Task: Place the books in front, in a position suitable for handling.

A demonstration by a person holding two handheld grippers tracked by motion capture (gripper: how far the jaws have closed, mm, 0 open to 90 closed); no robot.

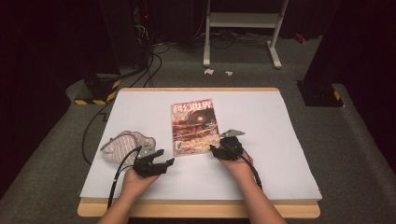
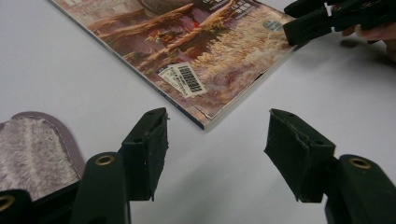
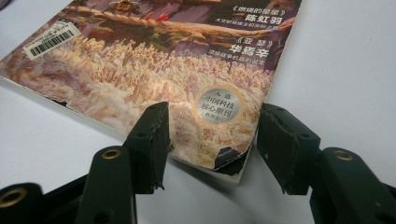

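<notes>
While the magazine (image 1: 194, 126) lies flat mid-table (image 1: 280, 140), I see my right gripper (image 3: 212, 140) spread wide around its near right corner. My left gripper (image 2: 217, 149) gapes empty near the other corner, beside a cloth (image 1: 123, 145).

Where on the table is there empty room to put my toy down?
The widest bare patch is the right side, between the magazine and the table's right edge. The far-left corner, beyond the cloth, is bare too. The near middle is crowded: the left gripper and right gripper both work there.
</notes>
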